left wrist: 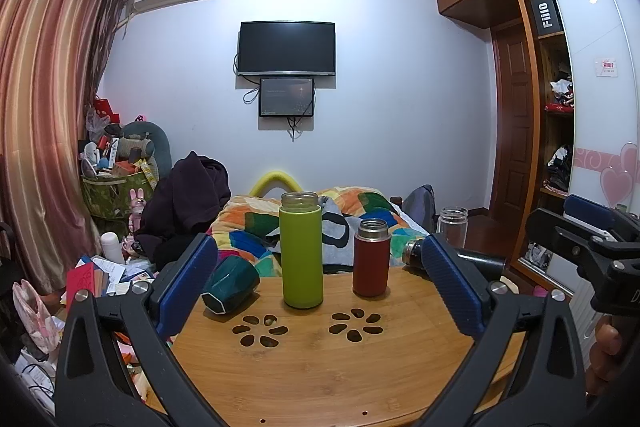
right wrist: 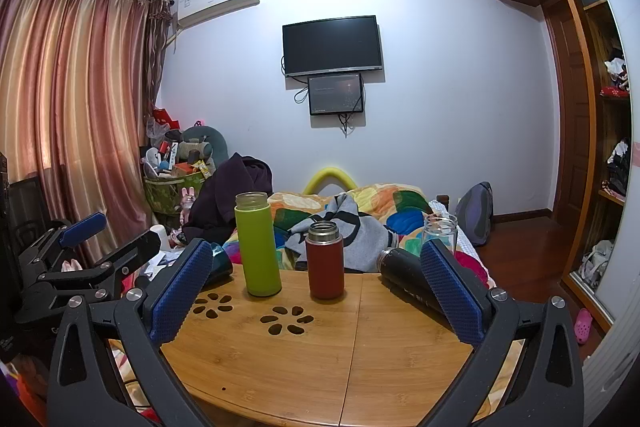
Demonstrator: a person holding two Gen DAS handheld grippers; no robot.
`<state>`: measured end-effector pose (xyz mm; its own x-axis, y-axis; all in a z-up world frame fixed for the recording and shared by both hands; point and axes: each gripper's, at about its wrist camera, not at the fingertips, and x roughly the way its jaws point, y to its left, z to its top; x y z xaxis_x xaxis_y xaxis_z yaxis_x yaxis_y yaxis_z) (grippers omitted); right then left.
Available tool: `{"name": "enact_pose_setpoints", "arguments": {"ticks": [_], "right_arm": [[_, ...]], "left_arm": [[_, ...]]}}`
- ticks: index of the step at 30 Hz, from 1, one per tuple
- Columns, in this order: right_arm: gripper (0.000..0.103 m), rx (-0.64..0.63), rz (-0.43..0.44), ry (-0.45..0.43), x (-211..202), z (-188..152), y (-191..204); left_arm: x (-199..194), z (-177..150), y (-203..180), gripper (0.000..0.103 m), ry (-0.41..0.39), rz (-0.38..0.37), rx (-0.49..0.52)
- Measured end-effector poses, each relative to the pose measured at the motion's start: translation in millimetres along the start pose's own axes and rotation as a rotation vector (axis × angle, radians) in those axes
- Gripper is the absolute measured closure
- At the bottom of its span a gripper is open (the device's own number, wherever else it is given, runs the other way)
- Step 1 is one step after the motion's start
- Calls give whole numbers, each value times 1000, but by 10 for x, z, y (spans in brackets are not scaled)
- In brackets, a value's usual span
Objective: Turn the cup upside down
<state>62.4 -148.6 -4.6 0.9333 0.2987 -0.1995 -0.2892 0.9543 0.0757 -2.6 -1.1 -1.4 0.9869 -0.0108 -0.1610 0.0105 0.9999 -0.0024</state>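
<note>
Bamboo table (left wrist: 320, 367) fills the lower half of both wrist views, its near edge cut off by the frame and its far edge meeting a bed with a patchwork quilt (left wrist: 360, 203). Two flower-shaped cutouts (left wrist: 260, 329) pierce the tabletop, with bare wood between them and the camera.

Each view is framed by its own gripper. The left gripper (left wrist: 320, 283) has its blue-padded fingers spread wide apart, holding nothing. The right gripper (right wrist: 316, 287) is likewise wide apart and holds nothing. Each gripper also appears at the side of the other's view, off the table edge.

A tall lime-green bottle (left wrist: 302, 255) stands upright and lidless near the table's middle. Just right of it, apart, stands a shorter red flask (left wrist: 371, 259), also lidless. A black flask (right wrist: 404, 277) lies on its side at the table's right edge, largely hidden behind the right-hand finger in both views. A clear glass jar (right wrist: 440, 231) stands beyond it; whether it rests on the table or the bed cannot be told.

The dark green cup (left wrist: 230, 281) lies on its side at the table's left edge, its hexagonal base toward the camera, partly hidden by the left gripper's left finger. In the right wrist view only a sliver of it shows.
</note>
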Motion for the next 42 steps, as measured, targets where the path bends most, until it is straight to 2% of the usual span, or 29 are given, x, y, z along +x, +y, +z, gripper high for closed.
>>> {"name": "enact_pose_setpoints", "arguments": {"ticks": [34,39,42], "right_arm": [[0,1,11,16,92,-28,-37],[0,-14,32,41,228,-73,-157],[0,-46,15,106,464,-111,-356]], "left_arm": [[27,-5,-23,0,16,-3,1],[162,-53,-12,0,47,3,8],[275,-100,26,0,78,7,-2]]}}
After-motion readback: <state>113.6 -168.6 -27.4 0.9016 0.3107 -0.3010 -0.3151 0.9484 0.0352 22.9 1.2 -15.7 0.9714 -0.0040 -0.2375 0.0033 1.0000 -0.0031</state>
